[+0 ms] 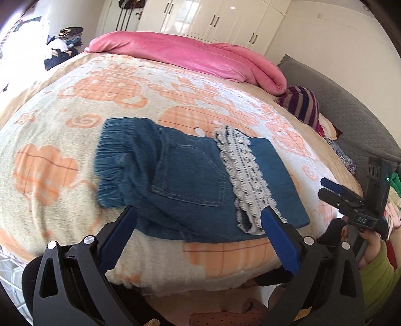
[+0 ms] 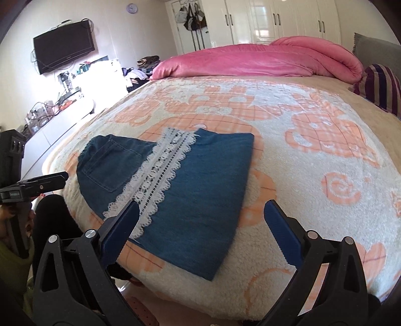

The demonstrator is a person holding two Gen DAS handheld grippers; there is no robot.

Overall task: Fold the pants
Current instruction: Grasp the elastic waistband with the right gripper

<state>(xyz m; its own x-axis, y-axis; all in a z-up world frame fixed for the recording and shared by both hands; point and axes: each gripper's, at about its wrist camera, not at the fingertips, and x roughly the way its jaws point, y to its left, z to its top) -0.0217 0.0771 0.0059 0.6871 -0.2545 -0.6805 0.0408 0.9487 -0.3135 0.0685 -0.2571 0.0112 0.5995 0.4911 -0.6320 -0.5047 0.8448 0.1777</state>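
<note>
Blue denim pants [image 1: 185,178] with a white lace band [image 1: 246,173] lie folded flat on the bed near its front edge. The elastic waistband [image 1: 110,160] is at the left and a back pocket faces up. My left gripper [image 1: 198,213] is open and empty, hovering just before the pants' near edge. In the right wrist view the pants [image 2: 198,200] lie left of centre, lace band [image 2: 160,175] running diagonally. My right gripper [image 2: 200,208] is open and empty above their near part. The right gripper also shows in the left wrist view [image 1: 325,188].
The bed has a cream and orange patterned blanket [image 1: 75,120]. A pink duvet [image 1: 190,52] lies along the far side, a striped pillow [image 1: 303,102] at the right. A TV [image 2: 64,45] hangs on the left wall; wardrobes [image 2: 288,17] stand behind.
</note>
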